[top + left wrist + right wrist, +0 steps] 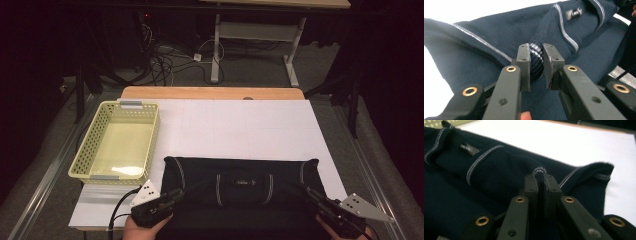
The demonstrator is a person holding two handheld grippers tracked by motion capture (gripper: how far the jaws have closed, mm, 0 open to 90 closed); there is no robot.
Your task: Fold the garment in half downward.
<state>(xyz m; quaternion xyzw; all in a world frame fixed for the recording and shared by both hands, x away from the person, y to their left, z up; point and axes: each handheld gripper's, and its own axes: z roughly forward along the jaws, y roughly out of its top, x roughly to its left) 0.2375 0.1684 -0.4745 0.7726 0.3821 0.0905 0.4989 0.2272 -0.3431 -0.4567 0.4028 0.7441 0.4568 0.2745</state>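
White paper covered the table (240, 125); I had both the left gripper (536, 65) and right gripper (541, 187) clamped on the navy sweater (240, 185).

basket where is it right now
In the high view the pale yellow basket sits at the table's left edge, just left of the white sheet and beyond the left gripper, apart from the dark garment.

Black hand-held gripper (535, 62) jaws with brass-ringed screw holes; grey three-cornered plates dotted black; trailing black cable (118, 207).
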